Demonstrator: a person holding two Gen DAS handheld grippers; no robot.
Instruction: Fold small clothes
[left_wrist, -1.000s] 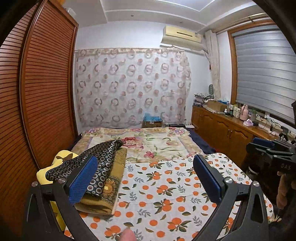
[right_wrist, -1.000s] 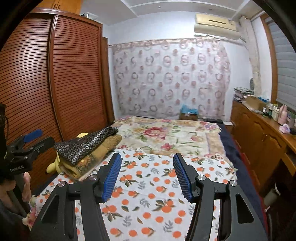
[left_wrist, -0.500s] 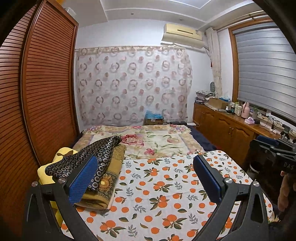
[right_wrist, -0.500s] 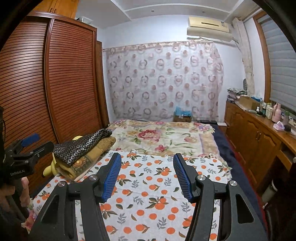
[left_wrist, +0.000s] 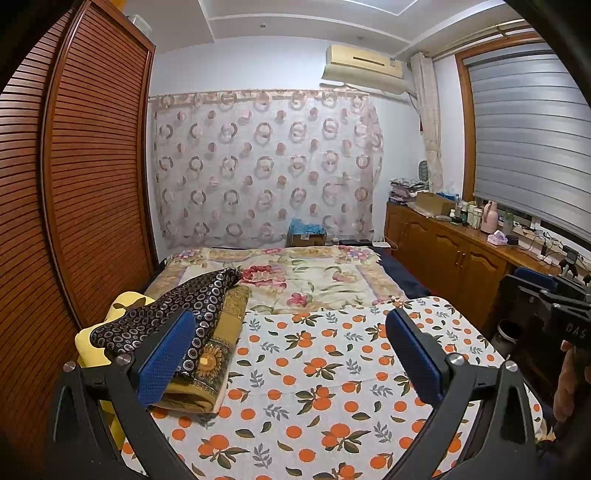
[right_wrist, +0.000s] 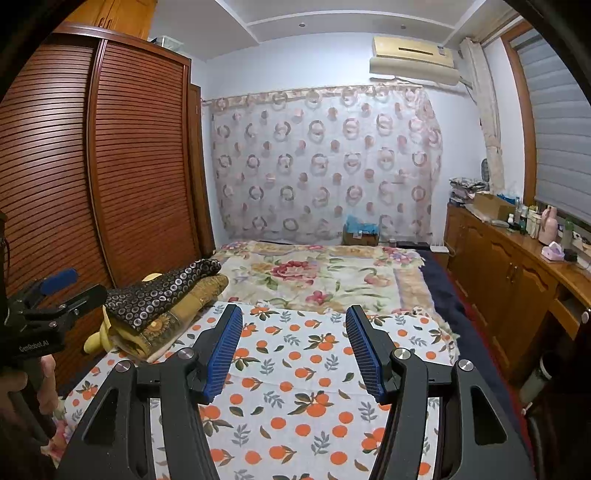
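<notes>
A stack of folded clothes lies at the bed's left side: a dark circle-patterned garment (left_wrist: 184, 306) on a mustard sunflower one (left_wrist: 218, 354), over something yellow (left_wrist: 88, 343). The stack also shows in the right wrist view (right_wrist: 162, 295). My left gripper (left_wrist: 291, 354) is open and empty above the orange-print cloth (left_wrist: 325, 369), its left pad in front of the stack. My right gripper (right_wrist: 293, 350) is open and empty above the same cloth (right_wrist: 295, 387). Each view catches the other gripper at its edge: the right one (left_wrist: 550, 310), the left one (right_wrist: 48, 295).
A floral bedspread (left_wrist: 306, 273) covers the far half of the bed. A louvred wooden wardrobe (left_wrist: 74, 184) stands close on the left. A wooden cabinet (left_wrist: 443, 254) with bottles runs along the right wall. A box (left_wrist: 306, 236) sits by the curtain.
Both grippers have lifted and drawn back a little, so more of the orange-print cloth shows. Both stay open and empty. The stack has not moved.
</notes>
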